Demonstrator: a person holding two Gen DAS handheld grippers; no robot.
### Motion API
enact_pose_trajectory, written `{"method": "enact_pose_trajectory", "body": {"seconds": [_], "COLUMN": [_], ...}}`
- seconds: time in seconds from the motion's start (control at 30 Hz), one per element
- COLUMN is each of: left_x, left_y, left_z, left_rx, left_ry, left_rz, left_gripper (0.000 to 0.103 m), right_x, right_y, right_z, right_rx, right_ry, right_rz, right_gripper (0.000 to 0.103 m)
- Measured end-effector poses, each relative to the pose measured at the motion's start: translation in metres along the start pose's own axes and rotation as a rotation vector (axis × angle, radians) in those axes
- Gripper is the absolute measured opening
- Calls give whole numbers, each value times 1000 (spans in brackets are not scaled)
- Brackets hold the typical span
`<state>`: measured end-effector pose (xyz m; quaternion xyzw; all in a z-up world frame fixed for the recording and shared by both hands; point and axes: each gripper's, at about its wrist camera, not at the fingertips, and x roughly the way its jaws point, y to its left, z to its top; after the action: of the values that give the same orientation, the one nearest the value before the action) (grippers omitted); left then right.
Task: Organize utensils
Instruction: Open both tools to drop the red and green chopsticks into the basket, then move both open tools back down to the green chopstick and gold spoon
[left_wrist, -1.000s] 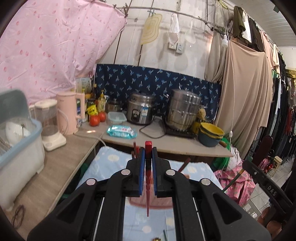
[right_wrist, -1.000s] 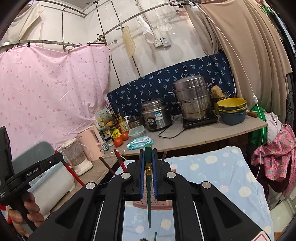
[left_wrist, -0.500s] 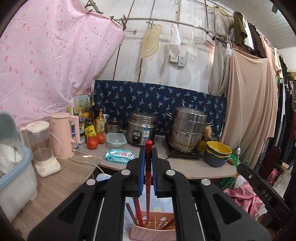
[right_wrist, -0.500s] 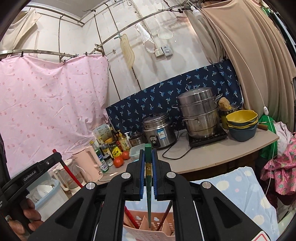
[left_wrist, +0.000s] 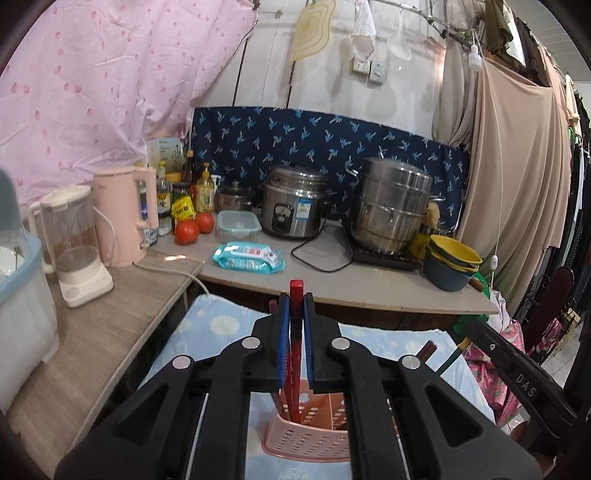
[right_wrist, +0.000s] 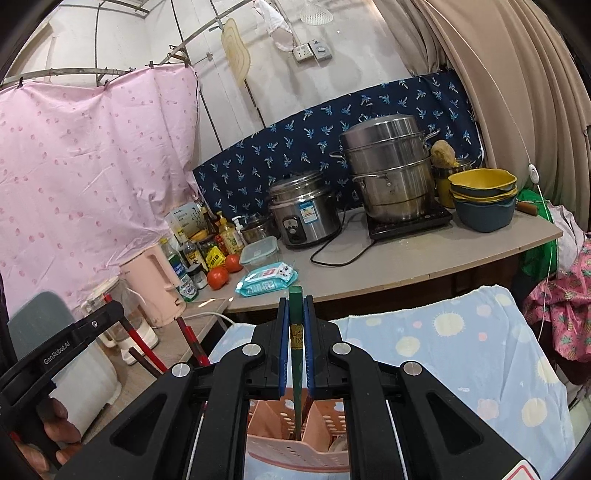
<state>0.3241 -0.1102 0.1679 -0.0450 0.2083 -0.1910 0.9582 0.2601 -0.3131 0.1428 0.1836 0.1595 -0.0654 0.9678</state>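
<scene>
My left gripper (left_wrist: 296, 306) is shut on a red chopstick (left_wrist: 295, 295) that stands upright with its lower end inside a pink perforated utensil basket (left_wrist: 306, 439). My right gripper (right_wrist: 296, 310) is shut on a green chopstick (right_wrist: 295, 299), also upright, its tip down in the same basket (right_wrist: 295, 458). Other red and dark chopsticks lean in the basket (right_wrist: 190, 343). The left gripper's body shows at the left of the right wrist view (right_wrist: 55, 350).
The basket stands on a table with a light blue cloth (right_wrist: 461, 343). Behind is a counter (left_wrist: 332, 280) with a rice cooker (left_wrist: 293, 206), steamer pot (left_wrist: 393, 206), stacked bowls (left_wrist: 452, 262), wipes pack (left_wrist: 249, 256), tomatoes, bottles. A kettle (left_wrist: 125, 214), blender and dish rack stand at the left.
Both grippers have lowered and tilted down compared with half a second ago, carrying their chopsticks down deeper into the pink basket. Both stay shut.
</scene>
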Motion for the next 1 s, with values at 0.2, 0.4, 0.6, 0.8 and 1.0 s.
{"method": "enact_pose_trajectory", "body": {"seconds": [0.2, 0.4, 0.6, 0.8, 1.0], "left_x": [8, 2, -12, -28, -51], "left_y": [3, 1, 1, 5, 7], "left_z": [-11, -16, -19, -24, -36], "left_rx": [-4, 9, 13, 8, 14], "left_ry": [29, 13, 0, 5, 8], "left_rz": [6, 37, 44, 49, 47], "left_gripper": [7, 40, 43, 43, 43], "right_x": [8, 2, -10, -26, -49], "right_y": [-4, -4, -1, 5, 6], "right_z": [-8, -10, -12, -17, -31], "right_rx": [-3, -4, -16, -39, -43], "right_ry": [28, 17, 1, -1, 10], "right_rz": [-16, -32, -40, -48, -43], "right_gripper": [7, 29, 36, 37, 39]}}
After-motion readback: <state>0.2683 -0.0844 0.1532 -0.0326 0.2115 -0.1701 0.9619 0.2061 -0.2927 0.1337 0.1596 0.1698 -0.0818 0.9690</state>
